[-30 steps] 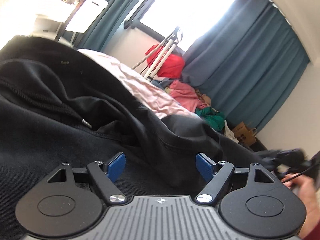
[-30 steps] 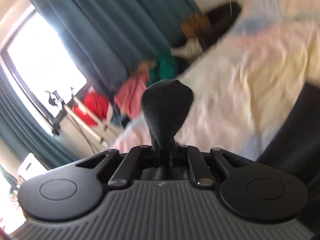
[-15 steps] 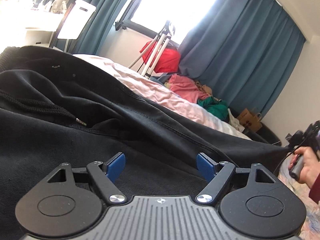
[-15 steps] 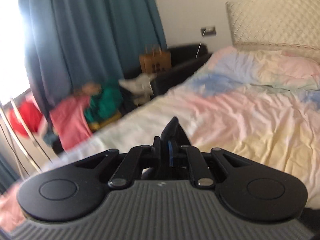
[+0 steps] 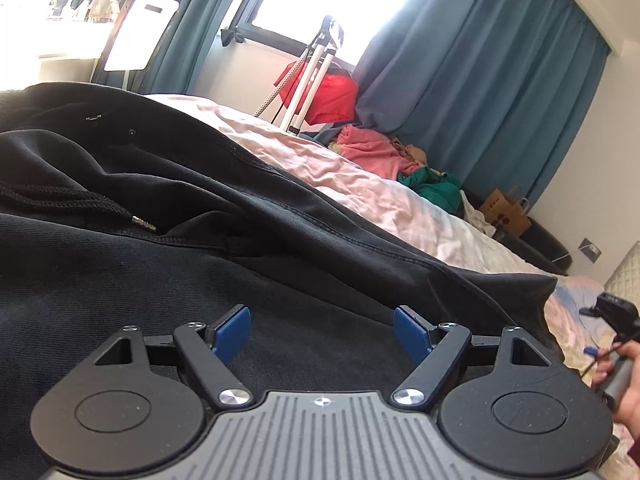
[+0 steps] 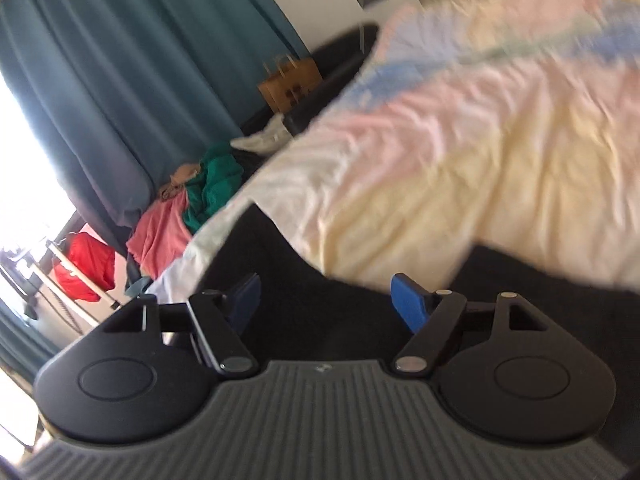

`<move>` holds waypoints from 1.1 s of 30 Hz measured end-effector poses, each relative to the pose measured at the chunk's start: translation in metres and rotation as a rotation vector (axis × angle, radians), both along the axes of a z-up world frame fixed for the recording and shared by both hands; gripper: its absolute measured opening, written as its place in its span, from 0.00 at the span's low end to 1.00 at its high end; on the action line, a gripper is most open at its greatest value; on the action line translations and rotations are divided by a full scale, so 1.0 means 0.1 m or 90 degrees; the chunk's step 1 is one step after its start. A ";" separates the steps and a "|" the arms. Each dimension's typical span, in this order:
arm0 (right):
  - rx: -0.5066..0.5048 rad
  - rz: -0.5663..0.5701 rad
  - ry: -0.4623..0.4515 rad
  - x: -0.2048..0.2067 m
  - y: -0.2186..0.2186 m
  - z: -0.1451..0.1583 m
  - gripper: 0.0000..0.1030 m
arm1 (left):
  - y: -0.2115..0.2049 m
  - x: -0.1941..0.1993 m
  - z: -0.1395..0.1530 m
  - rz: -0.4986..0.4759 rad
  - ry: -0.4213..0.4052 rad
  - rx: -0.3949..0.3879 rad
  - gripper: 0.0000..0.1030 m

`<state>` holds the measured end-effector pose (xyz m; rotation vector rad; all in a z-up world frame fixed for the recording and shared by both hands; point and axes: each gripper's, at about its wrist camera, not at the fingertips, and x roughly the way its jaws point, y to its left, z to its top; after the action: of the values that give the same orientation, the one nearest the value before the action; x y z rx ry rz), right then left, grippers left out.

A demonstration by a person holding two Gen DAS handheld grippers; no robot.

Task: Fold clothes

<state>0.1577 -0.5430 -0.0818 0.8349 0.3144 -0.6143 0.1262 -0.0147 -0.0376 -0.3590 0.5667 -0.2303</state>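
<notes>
A black garment [image 5: 168, 216] with a drawstring [image 5: 72, 204] lies spread over the bed and fills most of the left wrist view. My left gripper [image 5: 322, 332] hovers low over it, open, with nothing between its blue pads. In the right wrist view my right gripper [image 6: 324, 300] is open above the far end of the black garment [image 6: 320, 312], nothing held. The other hand with its gripper handle [image 5: 616, 364] shows at the right edge of the left wrist view.
The bed [image 6: 460, 152] has a pale pink, yellow and blue cover. Beyond it lie a pile of pink and green clothes [image 5: 384, 156], a red item behind a tripod [image 5: 316, 64], a paper bag [image 5: 506, 212], teal curtains [image 5: 480, 80] and a headboard.
My right gripper has opened and let go of the black fabric, which now lies on the bed. The left gripper stayed open and low while the garment flattened out.
</notes>
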 end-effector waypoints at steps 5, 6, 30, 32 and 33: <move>0.154 0.047 -0.021 -0.13 0.00 -0.34 0.73 | -0.03 -0.10 0.03 0.002 0.003 0.005 0.78; 0.179 0.065 -0.026 -0.10 -0.01 -0.40 0.72 | -0.03 -0.12 0.04 0.003 0.003 0.006 0.78; -0.030 0.075 -0.215 0.02 0.92 0.42 0.08 | -0.08 0.10 -0.08 0.035 -0.020 0.000 0.78; -0.114 0.071 -0.250 -0.16 1.16 0.75 0.08 | -0.07 0.06 -0.04 0.034 -0.028 -0.002 0.78; -0.152 0.067 -0.264 -0.21 1.26 0.87 0.08 | -0.07 0.05 -0.02 0.033 -0.036 -0.004 0.78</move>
<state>0.1363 -0.4168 0.0055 0.6905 -0.0914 -0.3599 0.1311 -0.0215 -0.0397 -0.3715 0.5009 -0.1916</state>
